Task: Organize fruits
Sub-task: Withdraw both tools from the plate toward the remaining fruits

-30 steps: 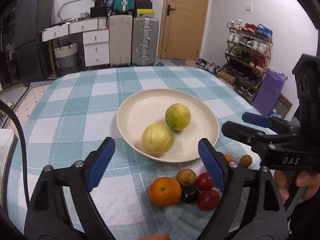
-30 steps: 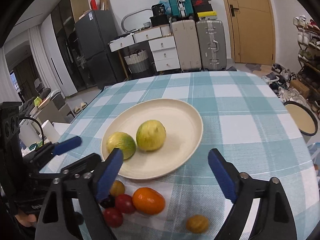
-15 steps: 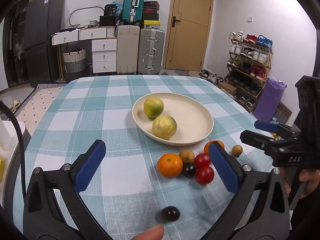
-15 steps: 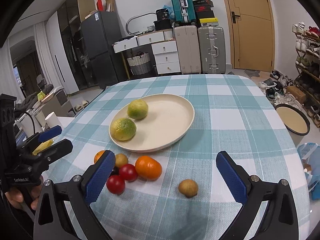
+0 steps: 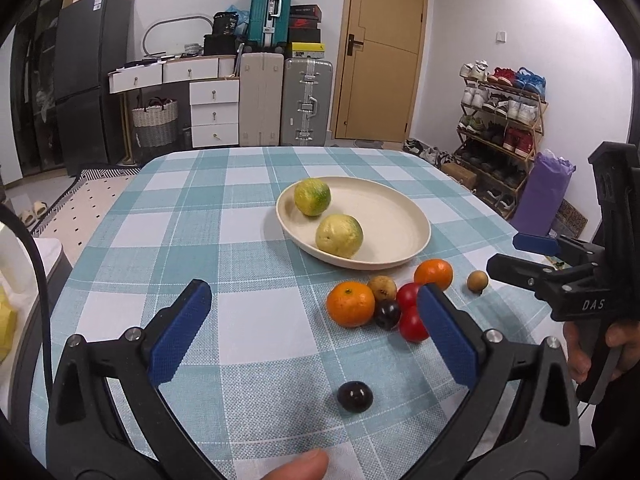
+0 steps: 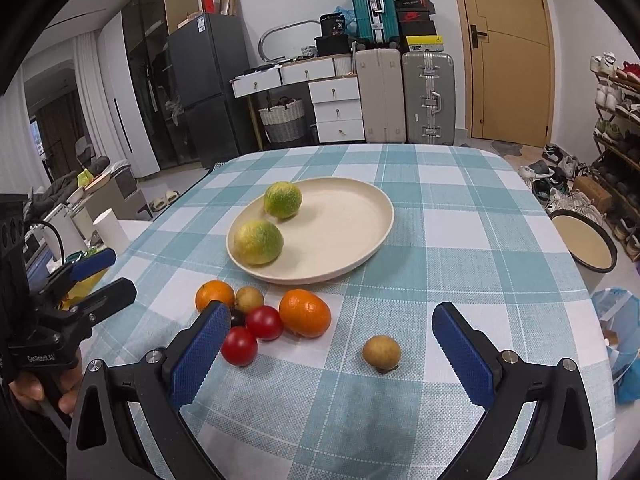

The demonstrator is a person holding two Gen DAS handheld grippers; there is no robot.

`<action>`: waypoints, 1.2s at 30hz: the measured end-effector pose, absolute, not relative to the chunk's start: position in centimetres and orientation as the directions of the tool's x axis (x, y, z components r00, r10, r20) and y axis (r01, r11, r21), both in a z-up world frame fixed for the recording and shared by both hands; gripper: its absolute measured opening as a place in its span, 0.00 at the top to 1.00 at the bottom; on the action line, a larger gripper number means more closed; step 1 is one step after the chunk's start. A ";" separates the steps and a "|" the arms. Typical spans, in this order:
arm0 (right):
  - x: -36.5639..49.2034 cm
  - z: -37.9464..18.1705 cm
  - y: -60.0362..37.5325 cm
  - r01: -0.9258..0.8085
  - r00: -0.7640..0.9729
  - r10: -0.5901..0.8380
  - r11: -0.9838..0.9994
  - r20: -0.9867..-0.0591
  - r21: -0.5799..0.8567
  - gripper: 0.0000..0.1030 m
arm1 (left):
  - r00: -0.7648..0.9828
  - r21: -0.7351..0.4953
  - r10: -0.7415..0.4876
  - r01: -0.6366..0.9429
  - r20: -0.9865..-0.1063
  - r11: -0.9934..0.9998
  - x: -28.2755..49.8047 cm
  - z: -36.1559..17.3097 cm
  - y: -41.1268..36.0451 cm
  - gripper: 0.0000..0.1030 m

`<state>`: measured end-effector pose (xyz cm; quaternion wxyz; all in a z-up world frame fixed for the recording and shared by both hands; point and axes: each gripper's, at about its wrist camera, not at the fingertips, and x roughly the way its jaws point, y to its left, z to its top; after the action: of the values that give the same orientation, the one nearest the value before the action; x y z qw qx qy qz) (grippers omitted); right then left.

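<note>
A cream plate point(image 5: 400, 216) point(image 6: 352, 220) on the checked tablecloth holds two yellow-green citrus fruits point(image 5: 339, 236) point(image 6: 258, 241). In front of it lies a cluster: two oranges point(image 5: 351, 304) point(image 6: 304, 313), two red tomatoes point(image 6: 239, 345), a dark plum point(image 5: 387, 314) and a small brown fruit point(image 5: 382, 287). A lone dark plum point(image 5: 355, 397) lies near my left gripper point(image 5: 316, 332), which is open and empty. A lone brown fruit point(image 6: 381, 353) lies between the fingers of my open, empty right gripper point(image 6: 334, 348).
The table's right edge drops to a bowl on a stand point(image 6: 584, 244) and a shoe rack point(image 5: 500, 120). Suitcases and drawers point(image 5: 212, 108) stand behind the table. A white cup point(image 6: 110, 230) is left of the table. A fingertip point(image 5: 296, 468) shows at the bottom.
Both grippers have pulled back and up from the plate. The fruit cluster and the lone plum and brown fruit have come into fuller view. Both stay open.
</note>
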<state>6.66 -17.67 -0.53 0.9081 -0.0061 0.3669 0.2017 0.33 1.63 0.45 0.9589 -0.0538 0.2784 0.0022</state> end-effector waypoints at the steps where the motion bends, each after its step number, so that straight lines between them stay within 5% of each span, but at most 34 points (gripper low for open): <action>1: 6.7 -0.7 -17.7 -0.372 0.643 0.359 0.919 -0.676 0.133 0.00 | 0.843 -0.101 -0.028 -0.031 -0.538 0.994 0.4 0.4 1.6 0.00; 18: 8.4 -3.9 -19.3 -0.324 0.534 0.319 0.933 -0.783 0.160 0.00 | 0.750 -0.040 -0.054 0.036 -0.659 0.999 2.0 -2.4 -0.2 0.00; 25: 8.7 -4.5 -20.3 -0.303 0.514 0.398 0.913 -0.760 0.273 0.02 | 0.737 -0.112 -0.107 0.043 -0.668 0.993 1.2 -2.9 0.7 0.01; 36: 8.6 -4.9 -19.3 -0.339 0.490 0.411 0.902 -0.769 0.267 0.23 | 0.658 -0.064 -0.113 0.098 -0.744 0.993 1.7 -4.0 -0.4 0.07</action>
<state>8.61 -19.33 -4.90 0.8622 0.0396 0.4558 0.2177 1.66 -0.44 -3.95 0.9105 -0.0093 0.4092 -0.0578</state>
